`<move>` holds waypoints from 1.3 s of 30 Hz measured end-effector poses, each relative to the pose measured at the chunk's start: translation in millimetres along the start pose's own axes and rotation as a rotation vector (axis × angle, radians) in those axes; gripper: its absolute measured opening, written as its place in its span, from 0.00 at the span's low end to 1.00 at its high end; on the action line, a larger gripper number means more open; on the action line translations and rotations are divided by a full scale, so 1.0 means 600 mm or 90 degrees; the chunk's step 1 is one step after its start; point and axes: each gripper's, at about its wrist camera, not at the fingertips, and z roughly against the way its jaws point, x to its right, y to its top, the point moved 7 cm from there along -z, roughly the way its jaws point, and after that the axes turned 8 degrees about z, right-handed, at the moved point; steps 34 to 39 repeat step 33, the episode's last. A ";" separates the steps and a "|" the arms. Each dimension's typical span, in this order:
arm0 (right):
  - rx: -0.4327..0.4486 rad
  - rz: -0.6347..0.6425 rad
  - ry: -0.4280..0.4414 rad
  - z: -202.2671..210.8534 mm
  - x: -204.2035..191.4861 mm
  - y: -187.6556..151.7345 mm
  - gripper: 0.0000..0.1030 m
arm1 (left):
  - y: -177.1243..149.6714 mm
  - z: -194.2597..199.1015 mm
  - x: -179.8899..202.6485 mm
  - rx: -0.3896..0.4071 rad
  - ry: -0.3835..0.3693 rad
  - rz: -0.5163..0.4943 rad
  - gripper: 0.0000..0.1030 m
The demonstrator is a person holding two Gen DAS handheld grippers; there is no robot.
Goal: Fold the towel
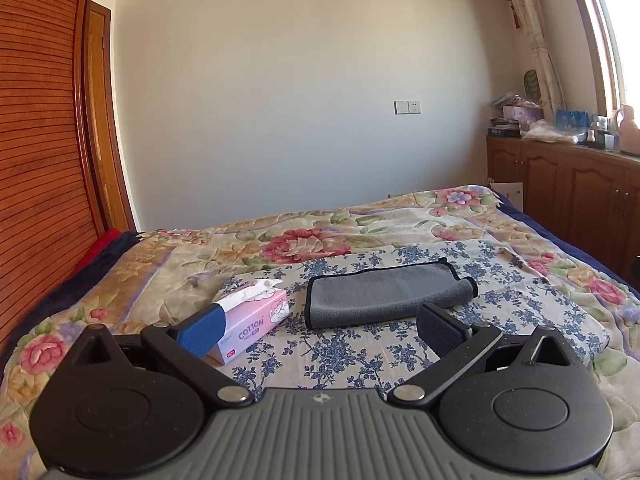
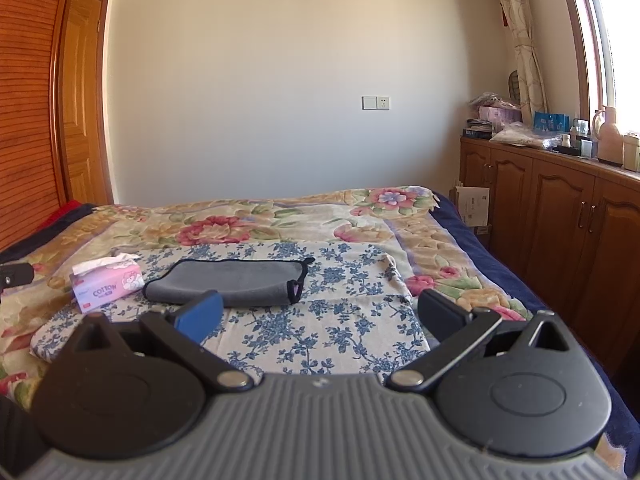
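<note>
Towel looks folded on the bed, both claws released; pinch corners evenly for another fold.

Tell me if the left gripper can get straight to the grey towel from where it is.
Probably yes. The left gripper is open and holds nothing, and the grey towel lies flat on the blue-flowered cloth just ahead of its fingertips. The pink tissue box sits beside the towel, off to the left, not between them.
</note>
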 end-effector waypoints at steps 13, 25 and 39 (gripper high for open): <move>-0.001 -0.001 0.001 0.000 0.001 -0.001 1.00 | -0.001 -0.001 -0.002 -0.002 0.002 0.002 1.00; -0.001 0.003 0.001 -0.001 0.002 -0.002 1.00 | -0.004 -0.004 -0.005 -0.001 0.003 0.003 1.00; 0.001 0.008 -0.001 0.000 0.000 0.000 1.00 | -0.004 -0.004 -0.005 -0.002 0.002 0.003 1.00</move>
